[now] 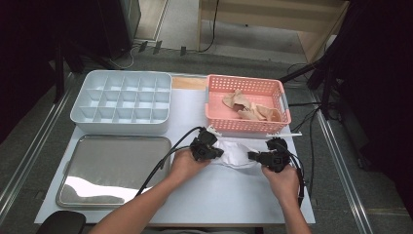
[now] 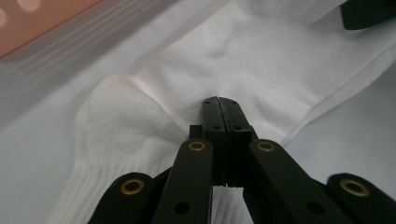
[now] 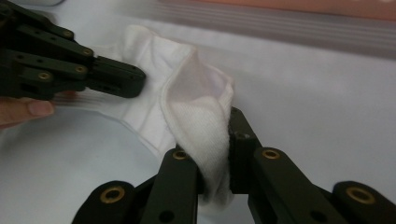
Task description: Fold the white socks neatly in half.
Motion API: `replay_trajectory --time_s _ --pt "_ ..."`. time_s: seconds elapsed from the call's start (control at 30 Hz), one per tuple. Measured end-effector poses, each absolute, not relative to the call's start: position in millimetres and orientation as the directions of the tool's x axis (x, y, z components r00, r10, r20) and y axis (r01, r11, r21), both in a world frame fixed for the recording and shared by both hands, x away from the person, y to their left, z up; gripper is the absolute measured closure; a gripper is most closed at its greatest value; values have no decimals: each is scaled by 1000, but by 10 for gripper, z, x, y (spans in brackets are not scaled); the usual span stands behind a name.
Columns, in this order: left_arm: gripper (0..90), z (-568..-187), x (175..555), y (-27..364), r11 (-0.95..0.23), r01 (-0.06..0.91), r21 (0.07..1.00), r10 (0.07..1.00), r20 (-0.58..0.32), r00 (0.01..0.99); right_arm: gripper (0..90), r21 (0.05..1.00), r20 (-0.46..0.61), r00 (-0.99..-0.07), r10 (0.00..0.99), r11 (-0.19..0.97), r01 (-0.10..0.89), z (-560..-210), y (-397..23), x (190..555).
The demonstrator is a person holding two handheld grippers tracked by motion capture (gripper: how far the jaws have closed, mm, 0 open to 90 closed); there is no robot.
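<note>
While flat on the table [image 1: 234, 195], white sock [image 1: 236, 155] pinched by left gripper [image 1: 216, 152] and right gripper [image 1: 253, 156].

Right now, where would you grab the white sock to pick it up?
Grab the sock at its two ends, one from each side. It lies flat and stretched sideways. The left gripper is shut on the middle part; the right gripper pinches the raised end.

Both forearms reach in from the near edge, hands level. The left tool [image 1: 208, 148] has its jaws pressed together; the right tool [image 1: 260, 157] is clamped too.
</note>
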State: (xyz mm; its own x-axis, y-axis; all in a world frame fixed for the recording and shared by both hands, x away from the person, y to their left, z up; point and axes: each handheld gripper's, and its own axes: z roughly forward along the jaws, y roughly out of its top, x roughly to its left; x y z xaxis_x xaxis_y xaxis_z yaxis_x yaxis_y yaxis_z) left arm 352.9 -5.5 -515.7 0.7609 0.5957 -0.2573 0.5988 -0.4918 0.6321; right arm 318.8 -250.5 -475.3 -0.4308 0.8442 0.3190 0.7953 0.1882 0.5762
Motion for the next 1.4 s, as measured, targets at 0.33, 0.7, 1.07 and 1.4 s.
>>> replay_trajectory --time_s 0.33,0.7,1.07,1.4 --pt "900 -5158 3528 -54 -479 611 630 603 -269 751 844 592 348 -480 805 208 779 -4560 -2257 3179" --pt "897 -5060 3515 35 -465 622 631 594 -299 747 843 596 343 -519 783 246 764 -4492 -2045 3207" --pt "889 -4903 3470 477 -475 613 632 623 -250 741 843 591 334 -535 776 269 760 -4460 -1942 3214" --pt "880 -4715 3487 863 -439 617 653 657 -235 716 842 578 330 -581 744 328 747 -4514 -1626 3259"
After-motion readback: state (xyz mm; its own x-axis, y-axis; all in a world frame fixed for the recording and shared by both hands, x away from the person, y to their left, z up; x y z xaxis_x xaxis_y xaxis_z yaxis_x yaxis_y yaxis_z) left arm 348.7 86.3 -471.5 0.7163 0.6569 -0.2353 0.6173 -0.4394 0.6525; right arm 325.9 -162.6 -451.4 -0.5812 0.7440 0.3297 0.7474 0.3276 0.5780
